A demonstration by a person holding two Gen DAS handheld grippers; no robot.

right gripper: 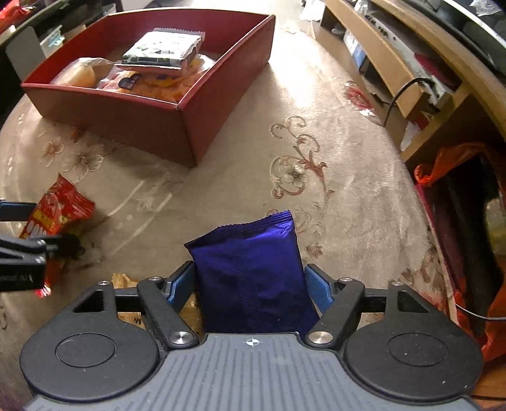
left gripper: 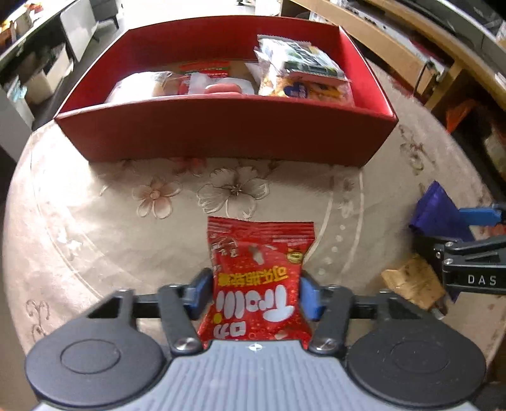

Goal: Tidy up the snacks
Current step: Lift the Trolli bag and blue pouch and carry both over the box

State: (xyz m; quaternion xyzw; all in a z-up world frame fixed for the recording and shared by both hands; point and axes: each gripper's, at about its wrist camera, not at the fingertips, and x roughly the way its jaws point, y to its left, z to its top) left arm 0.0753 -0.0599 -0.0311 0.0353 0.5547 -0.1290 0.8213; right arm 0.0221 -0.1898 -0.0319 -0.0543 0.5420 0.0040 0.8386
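A red snack packet point(left gripper: 259, 253) lies on the flowered tablecloth, and my left gripper point(left gripper: 253, 284) is shut on it, blue pads pressed against both its sides. A shiny blue packet point(right gripper: 249, 253) sits between the pads of my right gripper point(right gripper: 249, 281), which touch both its edges. The red box point(left gripper: 221, 132) stands beyond them and holds a black-and-white packet point(left gripper: 303, 60) stacked on an orange packet point(left gripper: 303, 90), with wrapped bread point(left gripper: 142, 85) at its left. The right wrist view shows the red packet point(right gripper: 60, 208) at far left. A tan wrapper point(left gripper: 411, 281) lies under the right gripper.
The round table's cloth point(left gripper: 95, 221) drops off at the left and right edges. Wooden shelves point(right gripper: 395, 63) with a cable stand to the right, and an orange plastic bag point(right gripper: 458, 164) hangs below them. White furniture point(left gripper: 76, 28) sits far left.
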